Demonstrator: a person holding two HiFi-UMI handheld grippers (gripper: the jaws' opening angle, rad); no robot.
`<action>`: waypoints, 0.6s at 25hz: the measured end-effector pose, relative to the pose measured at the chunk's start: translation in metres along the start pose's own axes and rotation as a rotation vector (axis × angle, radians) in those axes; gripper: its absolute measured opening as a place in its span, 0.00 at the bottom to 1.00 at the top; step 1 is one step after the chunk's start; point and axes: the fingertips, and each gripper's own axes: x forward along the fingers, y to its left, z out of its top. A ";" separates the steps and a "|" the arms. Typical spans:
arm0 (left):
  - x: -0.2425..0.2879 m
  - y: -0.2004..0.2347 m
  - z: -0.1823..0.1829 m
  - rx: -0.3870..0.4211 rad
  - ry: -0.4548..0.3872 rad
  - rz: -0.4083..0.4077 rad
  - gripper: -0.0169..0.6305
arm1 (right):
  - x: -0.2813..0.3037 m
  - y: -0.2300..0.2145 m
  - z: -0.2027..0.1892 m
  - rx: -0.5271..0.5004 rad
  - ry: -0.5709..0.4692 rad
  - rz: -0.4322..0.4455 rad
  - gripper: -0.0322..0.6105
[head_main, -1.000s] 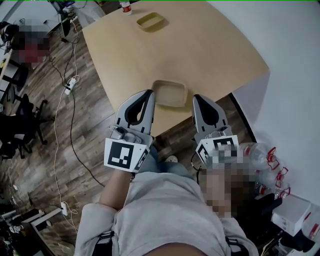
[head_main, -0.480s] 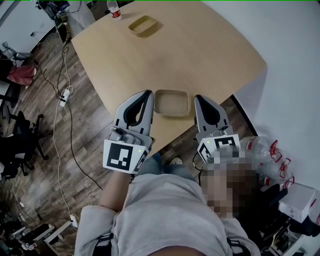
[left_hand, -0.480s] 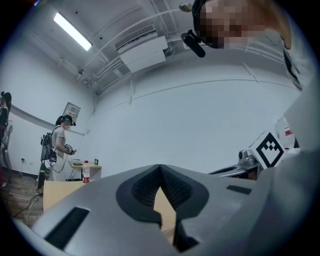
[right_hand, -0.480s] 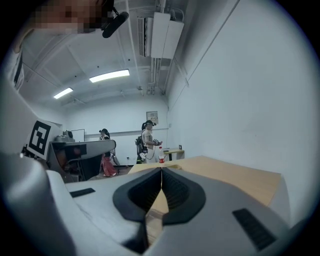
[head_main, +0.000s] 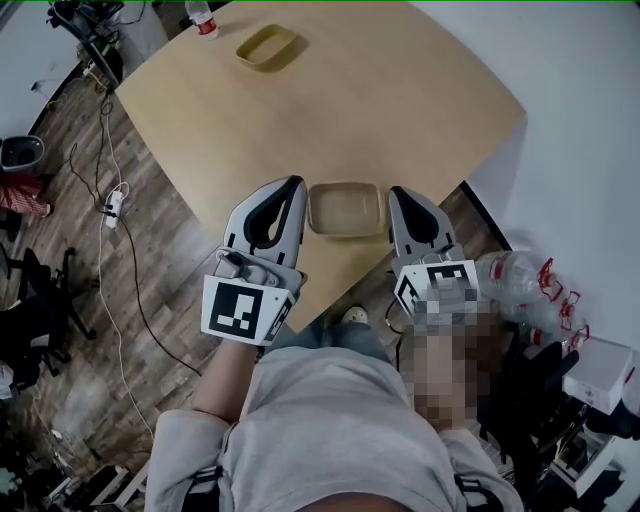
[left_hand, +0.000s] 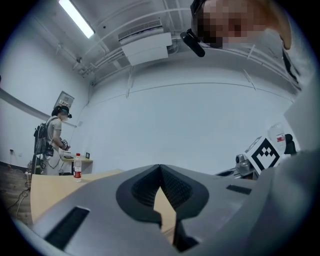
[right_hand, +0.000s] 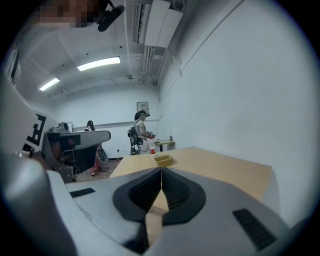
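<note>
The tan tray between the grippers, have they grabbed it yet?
Not grabbed yet. The tan tray lies flat at the near edge of the table. The left gripper and right gripper flank it, jaws shut on nothing. Gripping it is all left to do; the far tray and bottle stand untouched.

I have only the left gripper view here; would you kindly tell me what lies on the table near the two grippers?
Observer: A shallow tan tray sits at the near edge of the table, between the left gripper and the right gripper.
Operator: Thank you. Is the right gripper open?
Observer: No, its own view shows the jaws together, nothing between them.
Operator: Is anything else on the table?
Observer: A second tan tray lies at the far end, near the bottle.
</note>
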 end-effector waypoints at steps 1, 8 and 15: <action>0.002 0.002 -0.003 -0.004 0.003 -0.008 0.05 | 0.003 -0.001 -0.003 0.005 0.009 -0.010 0.06; 0.013 0.014 -0.025 -0.029 0.039 -0.064 0.05 | 0.017 -0.009 -0.030 0.038 0.081 -0.074 0.06; 0.025 0.018 -0.051 -0.056 0.079 -0.111 0.05 | 0.025 -0.019 -0.060 0.070 0.153 -0.126 0.07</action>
